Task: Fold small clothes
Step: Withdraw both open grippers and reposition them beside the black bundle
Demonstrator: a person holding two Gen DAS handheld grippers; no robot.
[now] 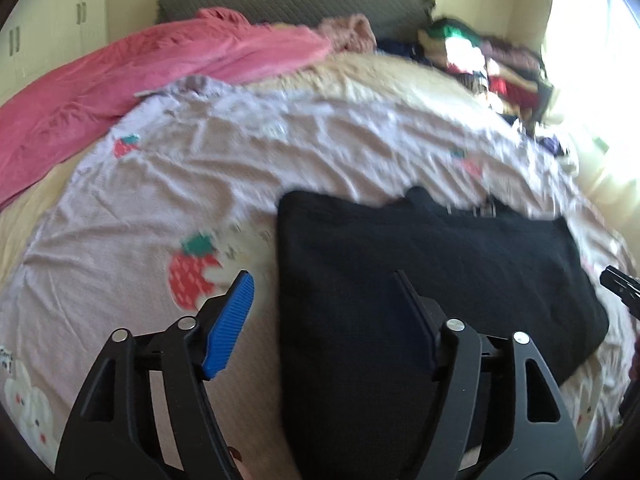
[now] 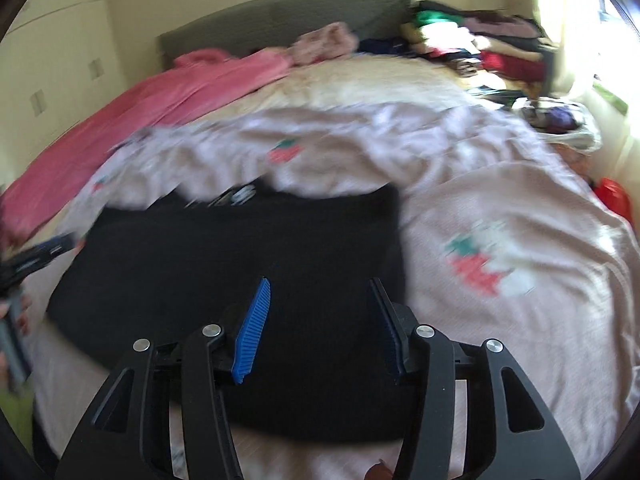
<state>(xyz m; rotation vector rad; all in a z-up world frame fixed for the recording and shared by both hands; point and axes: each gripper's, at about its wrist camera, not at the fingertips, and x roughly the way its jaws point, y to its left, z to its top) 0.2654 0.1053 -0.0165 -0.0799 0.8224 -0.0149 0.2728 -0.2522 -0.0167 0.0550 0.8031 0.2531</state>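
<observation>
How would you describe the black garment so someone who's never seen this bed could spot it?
Start at the bed with the pale strawberry-print sheet. The black garment lies flat on that sheet, near the front edge. It is the only dark, plain piece there, apart from the colourful clothes pile at the far corner.

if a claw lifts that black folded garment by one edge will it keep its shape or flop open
The black garment would likely flop: it lies flat and limp on the wrinkled strawberry sheet, so it looks soft. Its knit-looking surface probably grips the ribbed pads rather than slipping. Lifted by one edge, the folded layers would probably sag apart.
</observation>
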